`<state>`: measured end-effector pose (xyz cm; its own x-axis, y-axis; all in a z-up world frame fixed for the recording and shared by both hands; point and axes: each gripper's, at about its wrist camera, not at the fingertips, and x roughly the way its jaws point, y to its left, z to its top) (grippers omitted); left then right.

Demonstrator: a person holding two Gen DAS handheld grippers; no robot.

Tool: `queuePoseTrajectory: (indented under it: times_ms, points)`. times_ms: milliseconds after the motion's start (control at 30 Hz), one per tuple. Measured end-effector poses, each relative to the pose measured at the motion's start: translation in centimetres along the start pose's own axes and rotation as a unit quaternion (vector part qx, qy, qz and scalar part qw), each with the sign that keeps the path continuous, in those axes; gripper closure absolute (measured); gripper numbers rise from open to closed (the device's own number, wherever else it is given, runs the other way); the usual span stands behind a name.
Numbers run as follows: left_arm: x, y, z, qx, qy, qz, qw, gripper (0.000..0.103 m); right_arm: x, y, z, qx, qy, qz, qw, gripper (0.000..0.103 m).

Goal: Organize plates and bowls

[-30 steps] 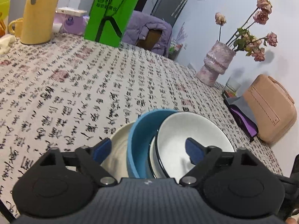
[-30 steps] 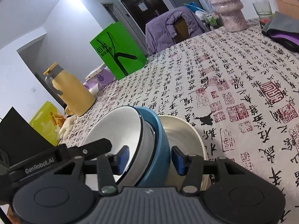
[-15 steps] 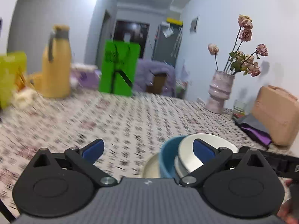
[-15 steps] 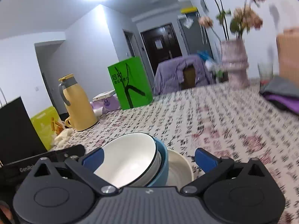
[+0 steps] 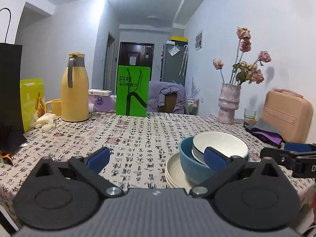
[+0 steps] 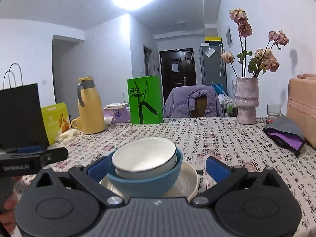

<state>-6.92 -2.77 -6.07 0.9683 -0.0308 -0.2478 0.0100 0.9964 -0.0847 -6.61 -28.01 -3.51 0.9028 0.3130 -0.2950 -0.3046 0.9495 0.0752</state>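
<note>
Both jaws had just opened wide and held nothing. On the left, the left gripper (image 5: 157, 157) hung above the patterned tablecloth (image 5: 138, 134), its right pad crossing in front of the bowls. Right of centre, the white bowl (image 5: 220, 145) sat nested in the blue bowl (image 5: 190, 165) on stacked cream plates (image 5: 173, 170). The right gripper (image 6: 157, 166) stood back from the stack, its pads apart from it.

Yellow flask (image 5: 74, 87) beside green bag (image 5: 132, 90); vase (image 5: 229, 103) opposite.
</note>
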Motion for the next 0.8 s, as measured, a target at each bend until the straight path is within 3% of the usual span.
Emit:
queuePoseTrajectory:
  times_ms: [433, 800]
  points:
    - [-5.5, -0.7, -3.5, 0.020, 0.000, -0.011, 0.9997, 0.000, -5.8, 1.7, -3.9, -0.011, 0.009, -0.005, 1.000, 0.000]
    - [-8.6, -0.9, -4.6, 0.034, -0.026, -0.001, 0.9991, 0.000, -7.7, 1.6, -4.4, -0.012, 0.008, -0.009, 1.000, 0.000]
